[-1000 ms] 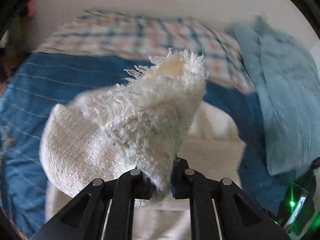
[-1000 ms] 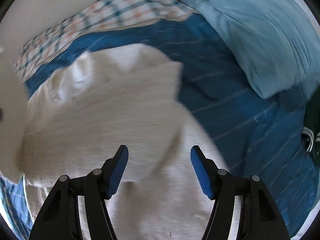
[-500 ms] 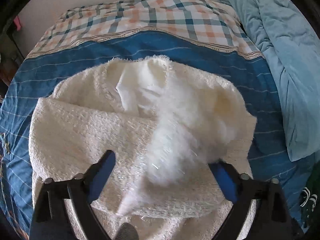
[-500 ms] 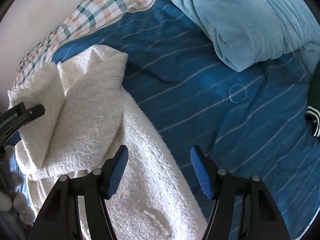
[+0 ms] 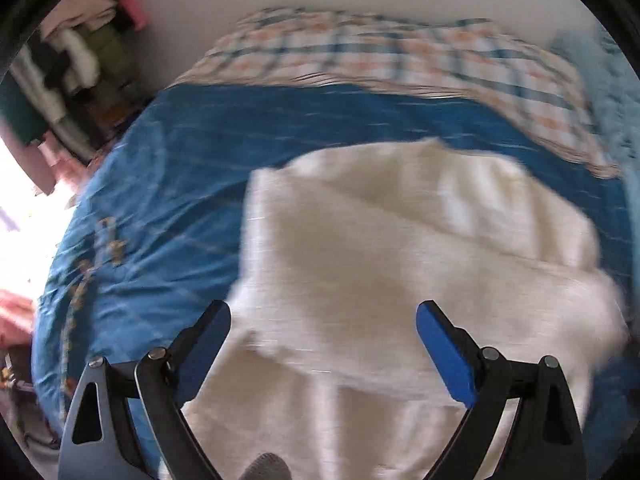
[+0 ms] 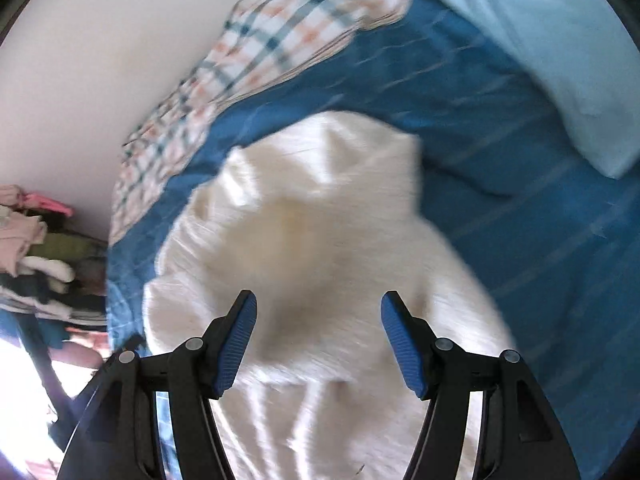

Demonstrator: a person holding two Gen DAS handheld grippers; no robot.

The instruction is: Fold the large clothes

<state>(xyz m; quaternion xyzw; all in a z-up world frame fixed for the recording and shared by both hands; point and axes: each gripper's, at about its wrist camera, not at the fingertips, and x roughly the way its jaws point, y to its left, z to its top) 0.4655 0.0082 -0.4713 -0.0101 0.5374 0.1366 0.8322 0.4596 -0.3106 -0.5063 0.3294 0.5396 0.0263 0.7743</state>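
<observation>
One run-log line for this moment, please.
left hand-held gripper: open, empty | right hand-held gripper: open, empty | fluffy cream knitted garment: on blue striped bedspread

A bed fills most of the room, spread with a blue striped cover (image 5: 192, 184) that runs up to a plain pale wall (image 6: 112, 48). A checked orange-and-teal cloth (image 5: 380, 56) lies along the wall side, and a light blue pillow (image 6: 560, 60) sits at one end. Beside the bed, a cluttered heap of clothes (image 5: 80, 68) is stacked against the wall. Hard daylight (image 5: 20, 200) glares in low at that side, washing out the edge.
</observation>
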